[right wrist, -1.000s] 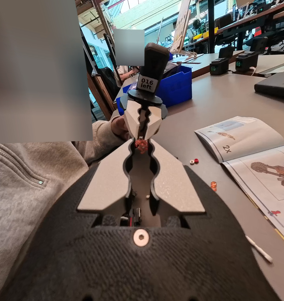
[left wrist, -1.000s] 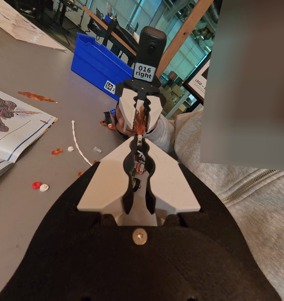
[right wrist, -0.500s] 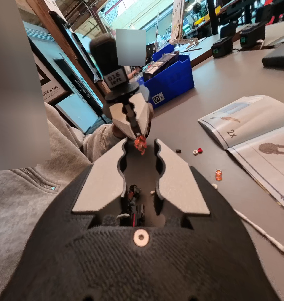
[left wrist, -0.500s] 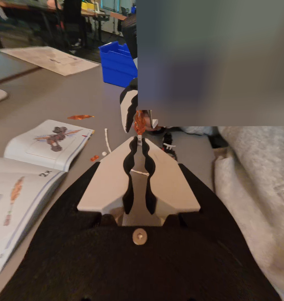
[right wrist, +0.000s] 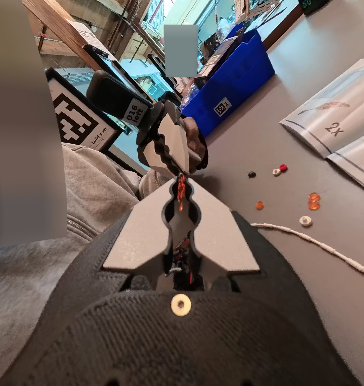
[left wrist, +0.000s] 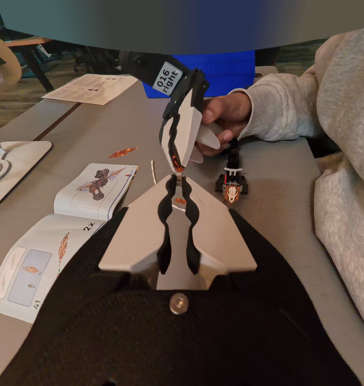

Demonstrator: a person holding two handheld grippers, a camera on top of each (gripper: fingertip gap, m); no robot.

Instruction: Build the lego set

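My left gripper (left wrist: 178, 178) is shut on a small grey piece (left wrist: 179, 179), held above the grey table (left wrist: 281, 167). A clear orange flame piece (left wrist: 177, 166) sits on top of that grey piece. My right gripper (left wrist: 178, 166) comes down from above and is shut on the flame. In the right wrist view the flame (right wrist: 181, 192) lies between my right gripper's (right wrist: 181, 182) pads, and the left gripper (right wrist: 182, 172) meets it tip to tip from the upper left. A black lego vehicle with a skull plate (left wrist: 231, 188) stands on the table to the right.
An open instruction booklet (left wrist: 93, 188) lies on the left, also in the right wrist view (right wrist: 344, 125). A second orange flame (left wrist: 122, 153), a white string (right wrist: 302, 240), orange studs (right wrist: 313, 201) and red and white studs (right wrist: 280, 169) lie loose. A blue bin (right wrist: 235, 83) stands behind. A person's grey sleeve (left wrist: 277, 108) is at the right. My left and right fingertips are right by each other.
My right gripper let go of the flame, stood open around it half a second ago, and has shut on it once more. The left gripper kept its hold. Both grippers tilted.
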